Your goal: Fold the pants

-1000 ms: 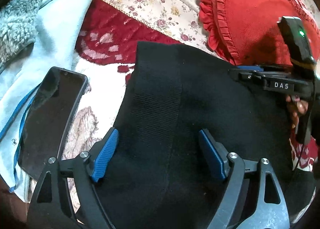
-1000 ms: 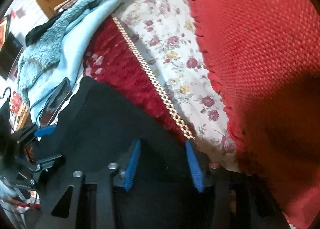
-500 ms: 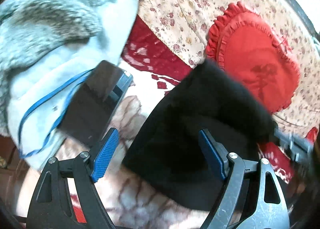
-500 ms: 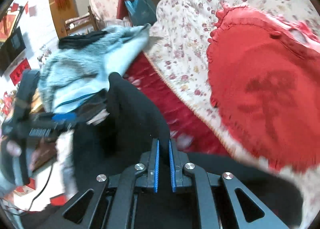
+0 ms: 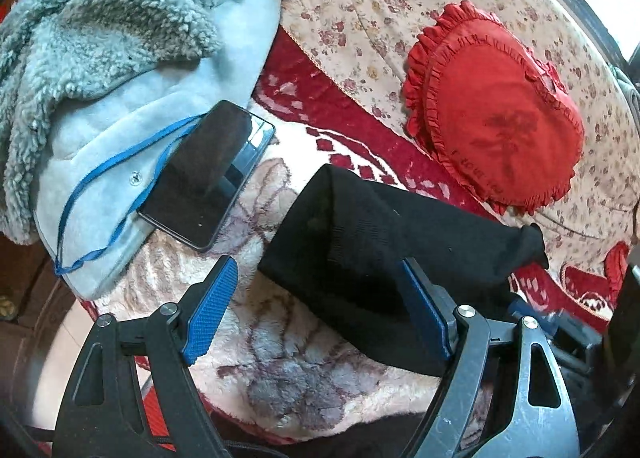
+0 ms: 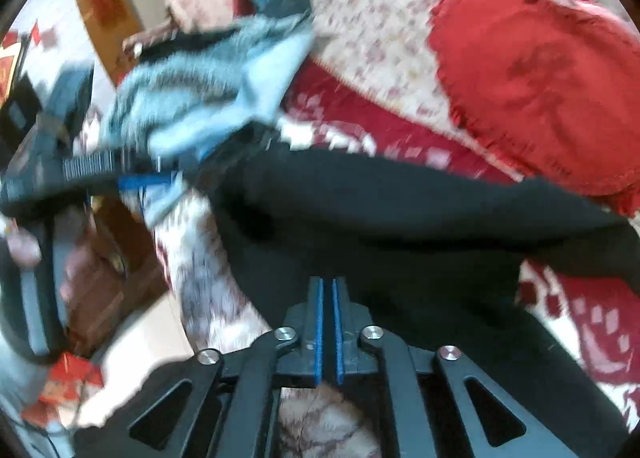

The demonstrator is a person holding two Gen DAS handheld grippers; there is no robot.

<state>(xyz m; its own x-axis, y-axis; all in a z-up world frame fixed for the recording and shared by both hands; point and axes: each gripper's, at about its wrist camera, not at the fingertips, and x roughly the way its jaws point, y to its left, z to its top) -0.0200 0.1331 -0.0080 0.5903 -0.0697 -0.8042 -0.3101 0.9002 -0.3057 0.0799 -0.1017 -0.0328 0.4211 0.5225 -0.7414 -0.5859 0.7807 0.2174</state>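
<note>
Across the plush red-and-cream blanket point(image 5: 280, 342), taken as the landmark for everything else, the black pants point(image 5: 384, 254) lie as a folded band whose long axis runs from a blunt folded end near the blanket's middle out toward the red heart-shaped cushion point(image 5: 496, 122) on the floral cover beyond the blanket's far edge. Off the blanket's left side sits a pale blue fleece-lined jacket point(image 5: 120, 70), and a dark smartphone point(image 5: 208, 174) rests half on that jacket, half on the blanket, apart from the pants. Over the blanket's near edge the left gripper point(image 5: 320, 318) hangs with its blue pads spread wide; the near part of the pants passes between them, the right pad just beside the cloth, the left pad over bare blanket, and nothing is pinched. From the right wrist view, which is blurred, the right gripper point(image 6: 328, 332) has its pads pressed almost together on black fabric at the near end of the pants point(image 6: 400, 226), so it appears to be pinching the cloth, with the band stretching away across the blanket from that grip. My judgement is that the coming fold turns on this axis: the right gripper holds one end, while the left gripper is nearer the blunt folded end and would have to close there to carry or steady it.
</note>
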